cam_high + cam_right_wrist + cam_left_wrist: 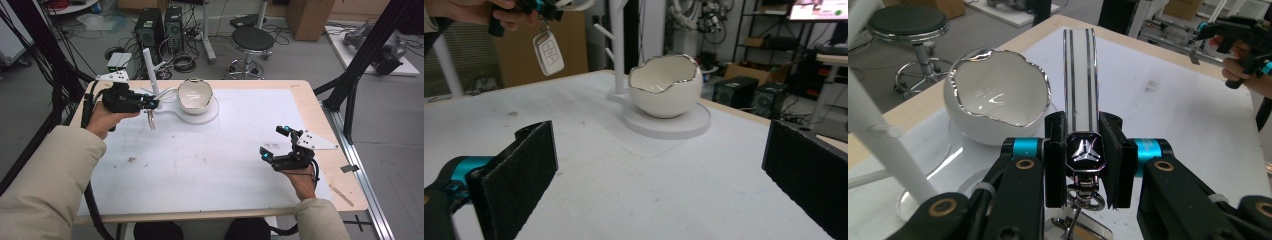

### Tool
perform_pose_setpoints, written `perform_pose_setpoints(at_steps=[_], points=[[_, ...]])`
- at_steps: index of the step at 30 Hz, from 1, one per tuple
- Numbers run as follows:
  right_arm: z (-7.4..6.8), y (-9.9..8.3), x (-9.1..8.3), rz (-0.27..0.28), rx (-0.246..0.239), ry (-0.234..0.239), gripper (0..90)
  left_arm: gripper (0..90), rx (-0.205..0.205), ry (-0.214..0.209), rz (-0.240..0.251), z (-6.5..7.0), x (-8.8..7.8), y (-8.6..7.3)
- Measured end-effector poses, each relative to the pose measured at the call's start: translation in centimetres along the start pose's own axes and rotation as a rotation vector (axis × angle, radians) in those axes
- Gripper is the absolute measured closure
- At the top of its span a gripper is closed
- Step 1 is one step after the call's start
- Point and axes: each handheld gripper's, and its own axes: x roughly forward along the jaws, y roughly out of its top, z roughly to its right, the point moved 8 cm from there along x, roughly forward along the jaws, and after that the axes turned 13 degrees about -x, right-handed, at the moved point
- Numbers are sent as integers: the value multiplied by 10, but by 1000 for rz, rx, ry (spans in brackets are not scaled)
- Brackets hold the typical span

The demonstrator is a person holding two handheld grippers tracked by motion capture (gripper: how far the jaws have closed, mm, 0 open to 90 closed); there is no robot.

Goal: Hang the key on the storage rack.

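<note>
Two claws held over a white worktop (210, 165), one in each hand. Nearest, at the right edge: right claw (274, 142) released, jaws spread wide with nothing between them, hovering low above the bare white surface, well apart from everything else. Farther off, at the left: left claw (153, 104) clenched on a car key (1081, 107), white with chrome trim, gripped at its ring end. Seen from the left gripper view, key body standing out ahead between the two black pads, key ring (1083, 200) hanging below. Seen from the right gripper view, key (548, 53) dangling in the air above the worktop, clear of the surface. Just beyond the left claw: egg-shaped white bowl (195, 94) with a jagged silver rim, open side up, sitting on a round white base (212, 113). Beside the bowl, rising from the same base: white post (151, 72) with short side pegs. Key just beside the bowl, not touching it.
</note>
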Motion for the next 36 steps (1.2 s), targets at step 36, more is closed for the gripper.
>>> perform_pose_setpoints(at_steps=[36], points=[[3, -38, -14, 1, 35, -129, 4, 743, -252, 78, 15, -84, -11, -14]])
